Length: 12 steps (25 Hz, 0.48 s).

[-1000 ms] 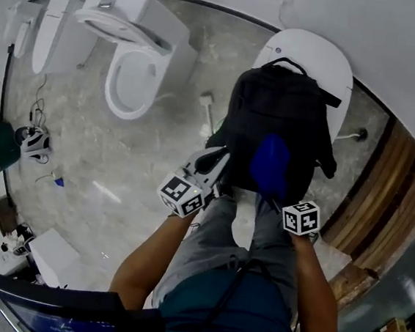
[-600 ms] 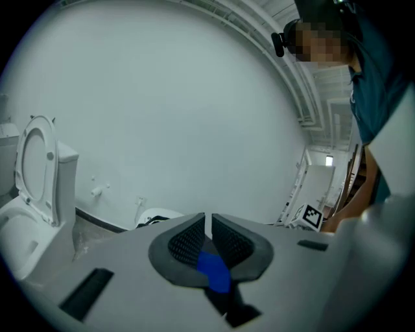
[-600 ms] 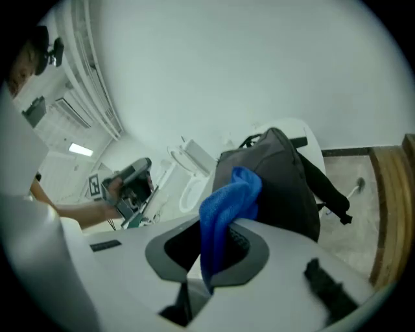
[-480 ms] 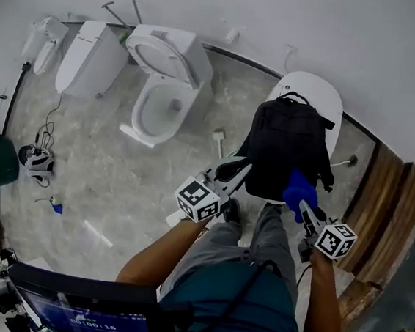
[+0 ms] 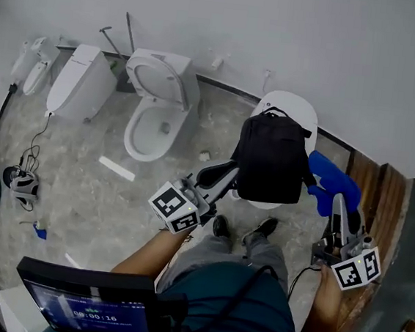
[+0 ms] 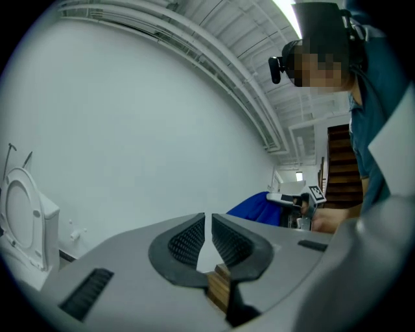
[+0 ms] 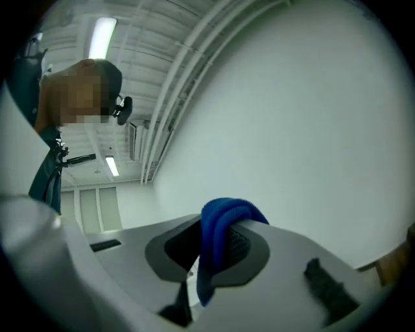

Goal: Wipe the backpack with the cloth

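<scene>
Grey marbled floor (image 5: 77, 140) meets a plain white wall (image 5: 295, 31). Right gripper (image 5: 335, 201): held to the right of the backpack (image 5: 271, 161) and clear of it, its jaws are clamped on a folded blue cloth (image 5: 330, 180), which bulges above the pads and trails below them. Left gripper (image 5: 229, 170): at the backpack's lower left edge, jaws drawn together to a thin slit with nothing between them; contact with the fabric cannot be judged. The backpack is black and upright, top handle toward the wall, resting on a closed white toilet (image 5: 293, 108). Left of the backpack stands a second toilet (image 5: 158, 105) with its lid raised. Right of the backpack are wooden boards (image 5: 370, 193). Below the backpack, the person's dark shoes (image 5: 263, 229) stand on the floor.
</scene>
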{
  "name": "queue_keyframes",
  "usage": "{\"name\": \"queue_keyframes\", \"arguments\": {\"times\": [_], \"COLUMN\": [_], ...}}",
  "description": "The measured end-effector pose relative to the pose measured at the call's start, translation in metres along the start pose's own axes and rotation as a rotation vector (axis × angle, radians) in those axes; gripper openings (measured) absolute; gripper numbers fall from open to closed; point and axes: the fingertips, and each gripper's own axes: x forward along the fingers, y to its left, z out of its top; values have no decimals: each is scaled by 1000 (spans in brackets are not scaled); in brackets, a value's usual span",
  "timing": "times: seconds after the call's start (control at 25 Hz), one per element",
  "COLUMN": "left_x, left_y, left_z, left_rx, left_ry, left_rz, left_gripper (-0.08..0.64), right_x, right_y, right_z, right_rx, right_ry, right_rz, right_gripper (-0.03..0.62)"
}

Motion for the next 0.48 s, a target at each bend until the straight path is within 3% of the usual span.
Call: {"name": "queue_keyframes", "arguments": {"times": [0.12, 0.24, 0.32, 0.48], "left_x": [-15, -39, -52, -63], "left_y": [-33, -95, -121, -132], "left_z": [20, 32, 37, 52], "left_rx": [4, 38, 71, 89], "left_ry": [-8, -9, 0, -8], "left_rz": [-37, -84, -101, -105], "left_gripper": [38, 38, 38, 38], "right_x": [-34, -98, -126, -132], "right_y": [31, 66, 82, 93], "right_z": [49, 84, 95, 96], "right_rx": [-134, -223, -255, -286], "right_ry": [-92, -168, -199, -181], "right_rz": [-41, -64, -70, -77], "right_gripper": [29, 29, 29, 29]}}
